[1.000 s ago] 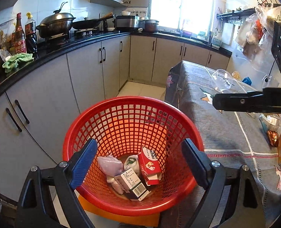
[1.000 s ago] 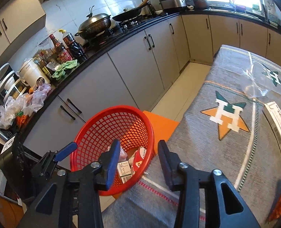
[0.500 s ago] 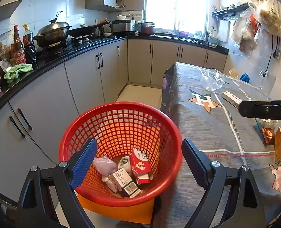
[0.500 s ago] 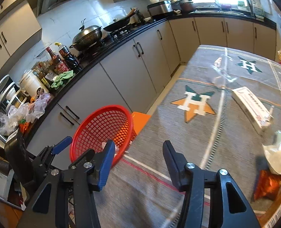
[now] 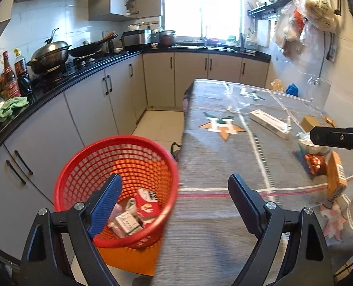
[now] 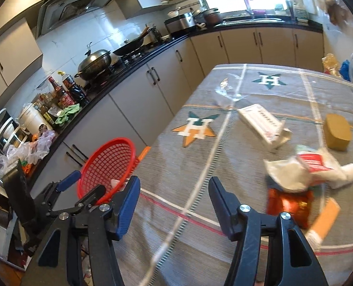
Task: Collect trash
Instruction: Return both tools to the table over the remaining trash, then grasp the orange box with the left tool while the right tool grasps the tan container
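A red mesh basket (image 5: 85,164) stands on the floor beside the table and holds several small cartons; it also shows in the right wrist view (image 6: 100,164). My left gripper (image 5: 174,200) is open and empty, above the basket's right rim and the table edge. My right gripper (image 6: 174,197) is open and empty over the grey tablecloth (image 6: 200,166). Trash lies on the table: a crumpled white wrapper (image 6: 302,169), an orange foil packet (image 6: 288,205), an orange carton (image 5: 336,176), a long white box (image 6: 262,124) and a clear plastic bag (image 6: 226,90).
A tan sponge-like block (image 6: 338,131) lies at the table's far right. Grey kitchen cabinets (image 5: 85,109) and a black counter with a wok (image 5: 50,54) and bottles run along the left. An orange stool (image 5: 128,257) sits under the basket.
Both grippers have swung right, away from the basket and toward the table. The right gripper has opened wider and now faces the trash on the cloth.
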{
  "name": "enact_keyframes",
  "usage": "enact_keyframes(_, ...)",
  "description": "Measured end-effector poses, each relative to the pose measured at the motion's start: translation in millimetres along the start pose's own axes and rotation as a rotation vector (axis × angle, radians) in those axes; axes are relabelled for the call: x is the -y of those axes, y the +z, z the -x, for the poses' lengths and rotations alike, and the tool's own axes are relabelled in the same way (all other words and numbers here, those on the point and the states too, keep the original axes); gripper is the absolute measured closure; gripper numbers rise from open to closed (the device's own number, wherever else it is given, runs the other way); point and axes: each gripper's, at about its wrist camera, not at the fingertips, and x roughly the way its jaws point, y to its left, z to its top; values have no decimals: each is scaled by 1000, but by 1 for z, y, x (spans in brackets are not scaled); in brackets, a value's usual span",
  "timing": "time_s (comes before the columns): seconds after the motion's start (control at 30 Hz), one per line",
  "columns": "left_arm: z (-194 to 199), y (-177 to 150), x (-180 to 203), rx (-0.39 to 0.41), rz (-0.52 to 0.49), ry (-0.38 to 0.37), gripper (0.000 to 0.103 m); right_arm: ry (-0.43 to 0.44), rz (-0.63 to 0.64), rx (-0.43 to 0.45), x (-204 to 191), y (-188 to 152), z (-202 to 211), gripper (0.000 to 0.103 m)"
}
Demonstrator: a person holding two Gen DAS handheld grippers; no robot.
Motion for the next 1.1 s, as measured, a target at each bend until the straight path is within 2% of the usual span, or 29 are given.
enact_keyframes(0.3,12,-1,63,-12,-88,-86,13,-83,-82,78,65,-11,52,39)
enact_keyframes(0.53,11,-1,122,-57,-159,-188,13,-151,-249,152,146,-23,91,39)
enact_keyframes(0.73,8,0,178,-106,-223,-312,13,-177,-356,186,197,-37,107,39)
enact_keyframes(0.87,4,-3,220,-142,-279,-391,13,-176,-403,189,217,-44,109,39)
enact_keyframes(1.1,-19,-6,274,-179,-346,-399,14,-159,-448,194,237,-52,112,39)
